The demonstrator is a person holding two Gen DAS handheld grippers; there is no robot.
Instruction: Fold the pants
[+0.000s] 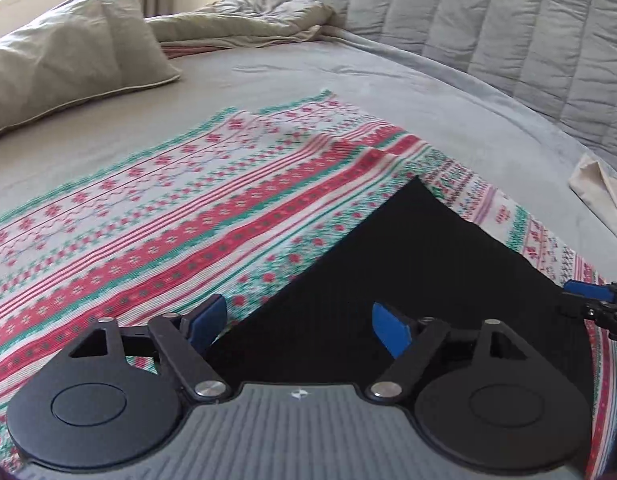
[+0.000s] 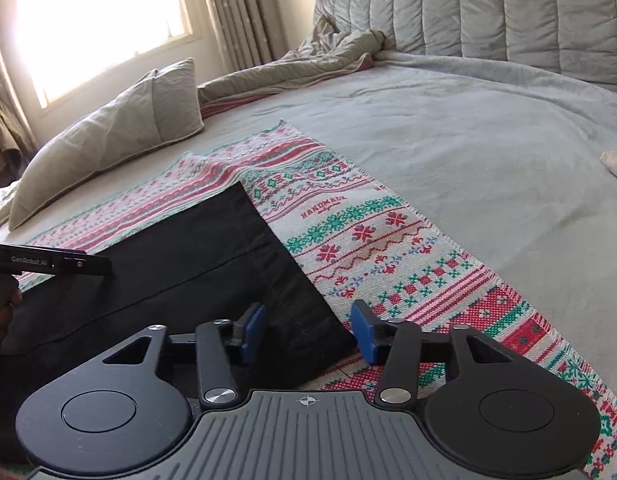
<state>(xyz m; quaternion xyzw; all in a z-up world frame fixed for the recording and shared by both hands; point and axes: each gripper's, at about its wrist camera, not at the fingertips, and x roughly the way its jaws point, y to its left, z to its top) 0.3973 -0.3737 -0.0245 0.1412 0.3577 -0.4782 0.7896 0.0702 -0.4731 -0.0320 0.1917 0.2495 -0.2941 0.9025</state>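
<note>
Your left gripper (image 1: 300,330) hangs with its blue pads (image 1: 390,330) spread wide and nothing between them that they press on — the black pants (image 1: 408,264) lie flat directly under and ahead of the jaws, their far corner pointing away from you. Your right gripper (image 2: 308,330) has its jaws partly apart, one pad over the pants (image 2: 180,276) and the other just off their hemmed edge, above the patterned cloth (image 2: 388,240); neither pad visibly pinches the fabric. The pants lie on that red, green and white cloth (image 1: 168,216), which is spread on the grey bed (image 2: 468,140). Beyond the left jaws and off to their left lies a pillow (image 1: 68,56) — a quilted headboard (image 1: 488,16) rises behind.
</note>
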